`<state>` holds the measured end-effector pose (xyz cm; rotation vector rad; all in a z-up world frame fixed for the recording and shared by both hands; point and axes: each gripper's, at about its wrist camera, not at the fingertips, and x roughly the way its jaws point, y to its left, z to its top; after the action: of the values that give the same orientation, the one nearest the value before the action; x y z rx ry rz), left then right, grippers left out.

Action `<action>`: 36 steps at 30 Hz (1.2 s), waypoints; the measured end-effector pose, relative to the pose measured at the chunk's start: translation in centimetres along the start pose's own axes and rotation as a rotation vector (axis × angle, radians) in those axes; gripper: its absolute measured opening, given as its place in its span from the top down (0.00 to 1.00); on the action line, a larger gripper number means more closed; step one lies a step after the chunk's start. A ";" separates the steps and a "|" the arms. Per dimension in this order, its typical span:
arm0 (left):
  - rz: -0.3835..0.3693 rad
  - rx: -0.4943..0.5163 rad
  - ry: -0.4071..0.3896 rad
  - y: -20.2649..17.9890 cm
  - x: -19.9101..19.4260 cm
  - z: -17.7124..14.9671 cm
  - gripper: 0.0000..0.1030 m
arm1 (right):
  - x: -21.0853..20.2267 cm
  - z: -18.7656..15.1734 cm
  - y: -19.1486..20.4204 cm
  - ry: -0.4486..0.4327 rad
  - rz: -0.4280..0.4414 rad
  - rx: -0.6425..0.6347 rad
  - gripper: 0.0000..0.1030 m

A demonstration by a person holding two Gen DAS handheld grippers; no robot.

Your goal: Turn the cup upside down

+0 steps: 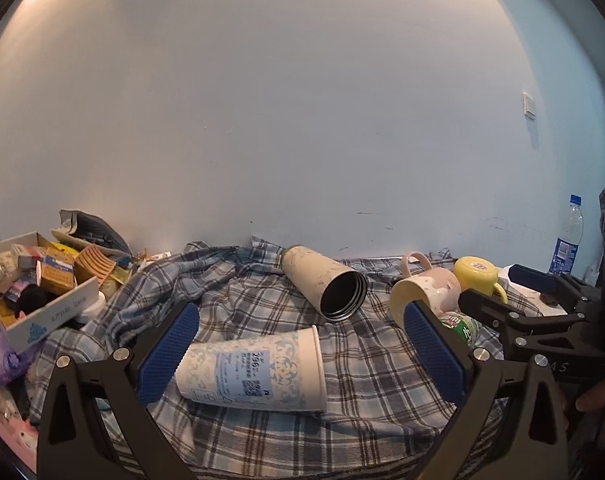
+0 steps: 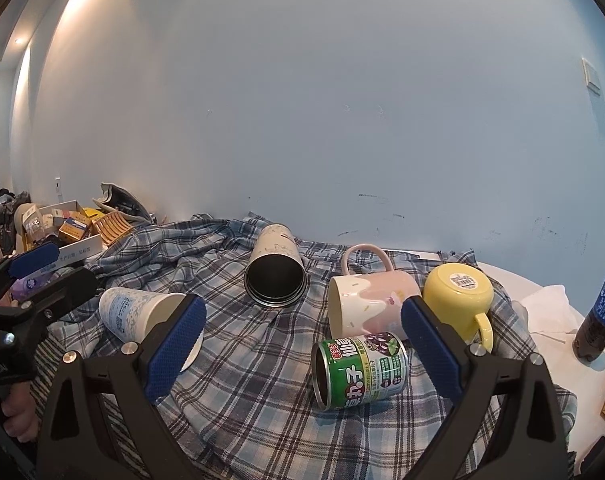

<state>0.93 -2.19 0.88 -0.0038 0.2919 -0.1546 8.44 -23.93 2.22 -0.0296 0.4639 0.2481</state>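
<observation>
A white paper cup (image 1: 254, 372) with a pale blue pattern lies on its side on the plaid cloth (image 1: 362, 360), mouth to the right. My left gripper (image 1: 302, 348) is open around it, jaws wide apart, not touching. The cup also shows in the right wrist view (image 2: 138, 314) at the left. My right gripper (image 2: 302, 344) is open above a green tin can (image 2: 362, 368) that lies on its side. A pink mug (image 2: 370, 300) lies on its side. A yellow cup (image 2: 458, 296) stands upside down. A cream steel tumbler (image 2: 274, 268) lies on its side.
A cardboard box of small packets (image 1: 34, 280) stands at the left by the wall. A cola bottle (image 2: 600, 312) stands at the right on a white surface (image 2: 550, 312). The white wall (image 1: 302, 120) is close behind the cloth. The right gripper shows at the left view's right edge (image 1: 534, 300).
</observation>
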 end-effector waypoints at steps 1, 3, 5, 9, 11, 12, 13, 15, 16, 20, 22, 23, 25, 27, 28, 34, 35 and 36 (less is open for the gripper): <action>0.000 0.009 -0.009 0.2 -0.2 0.3 0.00 | 0.0 0.0 0.1 -0.001 -0.001 -0.003 0.05; 0.000 0.028 -0.028 0.5 -0.7 0.8 0.00 | 0.0 0.0 0.2 0.001 -0.003 -0.010 0.05; 0.017 0.047 -0.053 1.0 -1.0 1.3 0.00 | 0.2 -0.1 0.3 0.007 -0.003 -0.014 0.05; 0.018 0.024 -0.100 2.4 -1.0 0.5 0.00 | 0.4 -0.2 0.3 0.015 -0.004 -0.012 0.05; 0.025 0.012 -0.102 2.9 -0.8 -0.6 0.00 | 0.5 -0.2 0.3 0.020 -0.004 -0.012 0.05; 0.046 0.021 -0.091 2.8 -0.8 -0.5 0.00 | 0.6 -0.3 0.3 0.024 -0.003 -0.015 0.05; 0.051 0.018 -0.104 2.9 -1.0 -0.5 0.00 | 0.7 -0.3 0.4 0.027 -0.003 -0.018 0.05; 0.066 0.001 -0.113 3.2 -1.2 -0.5 0.00 | 0.8 -0.4 0.5 0.031 -0.006 -0.025 0.05; 0.068 -0.012 -0.107 3.4 -1.1 -0.5 0.00 | 0.8 -0.4 0.6 0.032 -0.008 -0.029 0.05; 0.080 -0.065 -0.117 4.6 -1.3 -0.4 0.00 | 0.8 -0.4 0.6 0.030 -0.019 -0.030 0.05; 0.092 -0.077 -0.119 4.9 -1.3 -0.4 0.00 | 1.0 -0.2 0.7 0.040 -0.026 -0.033 0.05; 0.095 -0.080 -0.117 5.1 -1.2 -0.3 0.00 | 1.1 -0.1 0.7 0.047 -0.028 -0.036 0.05; 0.119 -0.088 -0.116 5.3 -1.2 -0.3 0.00 | 1.2 0.2 1.0 0.063 -0.026 -0.044 0.05; 0.171 -0.089 -0.118 5.5 -1.2 -0.2 0.00 | 1.2 0.6 1.7 0.072 -0.018 -0.061 0.05; 0.201 -0.092 -0.117 5.6 -1.2 -0.2 0.00 | 1.4 0.8 2.2 0.083 -0.012 -0.083 0.05; 0.432 -0.242 -0.083 9.1 -1.1 -0.5 0.00 | 3.8 2.4 5.8 0.202 0.105 -0.207 0.05; 0.413 -0.290 -0.067 10.1 -1.0 -0.7 0.00 | 4.4 2.5 6.4 0.225 0.133 -0.226 0.05; 0.394 -0.331 -0.044 11.0 -0.8 -0.8 0.00 | 5.0 2.5 7.2 0.245 0.163 -0.250 0.05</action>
<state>1.61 8.78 0.02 -0.2762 0.2662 0.2855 12.15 -15.59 2.44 -0.2699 0.6778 0.4645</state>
